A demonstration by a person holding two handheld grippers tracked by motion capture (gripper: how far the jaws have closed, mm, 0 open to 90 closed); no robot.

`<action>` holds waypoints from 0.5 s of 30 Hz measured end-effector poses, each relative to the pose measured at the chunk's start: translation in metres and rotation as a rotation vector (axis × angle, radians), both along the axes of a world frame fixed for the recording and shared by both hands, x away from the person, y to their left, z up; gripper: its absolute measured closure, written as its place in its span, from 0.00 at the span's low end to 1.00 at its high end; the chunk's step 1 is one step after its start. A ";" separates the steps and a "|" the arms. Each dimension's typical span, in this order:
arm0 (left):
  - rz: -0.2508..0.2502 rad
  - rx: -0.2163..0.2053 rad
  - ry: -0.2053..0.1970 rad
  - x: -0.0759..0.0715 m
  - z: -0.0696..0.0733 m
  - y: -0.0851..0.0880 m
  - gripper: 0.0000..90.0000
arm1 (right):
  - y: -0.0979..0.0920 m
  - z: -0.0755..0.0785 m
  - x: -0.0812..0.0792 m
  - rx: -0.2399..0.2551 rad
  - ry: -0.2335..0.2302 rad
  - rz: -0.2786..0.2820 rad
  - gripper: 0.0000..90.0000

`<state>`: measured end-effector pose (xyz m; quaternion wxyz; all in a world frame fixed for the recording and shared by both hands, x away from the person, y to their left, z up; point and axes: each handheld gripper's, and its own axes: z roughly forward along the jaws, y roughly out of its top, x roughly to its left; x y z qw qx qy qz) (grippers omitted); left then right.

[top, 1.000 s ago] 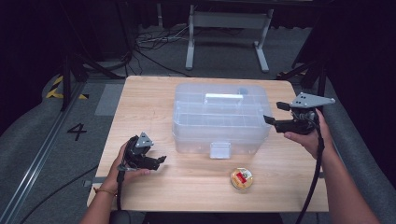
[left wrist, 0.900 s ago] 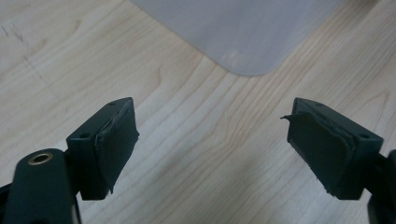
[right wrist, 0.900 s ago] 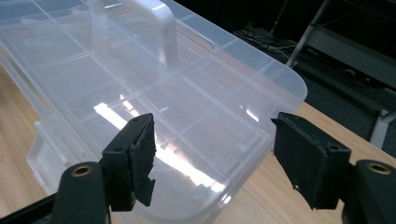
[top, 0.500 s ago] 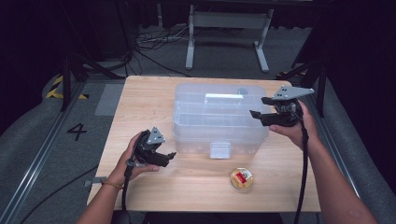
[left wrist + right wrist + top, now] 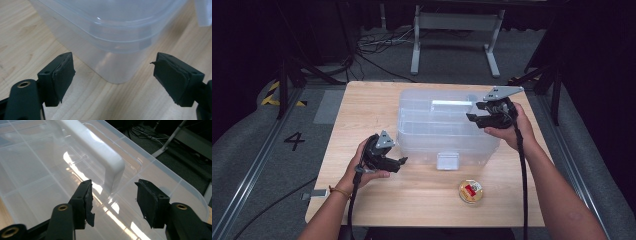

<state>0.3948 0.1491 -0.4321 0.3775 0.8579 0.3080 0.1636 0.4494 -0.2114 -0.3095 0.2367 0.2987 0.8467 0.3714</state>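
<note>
- Right gripper (image 5: 478,118): held above the right end of the lid of the clear plastic storage box (image 5: 432,145). Jaws part-open with nothing pinched; they have just been closing. In the right gripper view the end of the white handle (image 5: 100,152) stands just ahead of the gap, between the lines of the two pads but not yet touched.
- Left gripper (image 5: 399,162): low over the table (image 5: 362,105), at the near left corner of the box. Jaws wide apart, empty. The left gripper view shows the rounded box corner (image 5: 115,72) straight ahead between the pads, close but apart from both.
- Box: middle of the table, lid on, white latch tab (image 5: 448,161) on the near wall. Contents cannot be made out through the plastic.
- Handle: a white bar along the top of the lid; its long axis runs left to right across the table, lengthwise away from the right gripper.
- Key relation: the handle's right end lies directly before the right jaws, so the right hand is much the nearer. Judgement: a short forward advance would put the bar between the pads; the left gripper looks set to steady the corner.
- Small round tin (image 5: 471,191) with a red label: on the table near the front edge, well apart from both grippers.
</note>
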 end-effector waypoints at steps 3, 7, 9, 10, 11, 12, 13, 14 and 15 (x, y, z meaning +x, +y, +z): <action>0.001 -0.013 0.004 0.001 0.000 0.000 0.21 | 0.003 0.001 0.004 0.002 0.003 -0.005 0.54; 0.005 -0.023 -0.008 0.004 0.003 0.001 0.23 | 0.010 0.000 0.011 -0.005 0.032 -0.011 0.72; 0.003 -0.033 -0.003 0.006 0.004 0.001 0.22 | 0.012 0.001 0.013 -0.009 0.044 -0.015 0.77; -0.001 -0.038 -0.010 0.006 0.005 0.001 0.21 | 0.014 0.002 0.014 -0.013 0.037 -0.012 0.79; -0.006 -0.032 -0.019 0.006 0.006 0.001 0.21 | 0.016 0.003 0.014 -0.013 0.033 -0.008 0.82; -0.005 -0.028 -0.024 0.005 0.006 0.000 0.22 | 0.018 0.004 0.013 -0.020 0.029 -0.013 0.83; -0.006 -0.032 -0.023 0.005 0.006 -0.001 0.22 | 0.020 0.004 0.013 -0.034 0.023 -0.018 0.83; -0.011 -0.035 -0.021 0.005 0.005 -0.001 0.23 | 0.021 0.005 0.013 -0.035 0.024 -0.018 0.83; -0.013 -0.036 -0.022 0.005 0.006 -0.001 0.23 | 0.021 0.004 0.013 -0.032 0.026 -0.016 0.83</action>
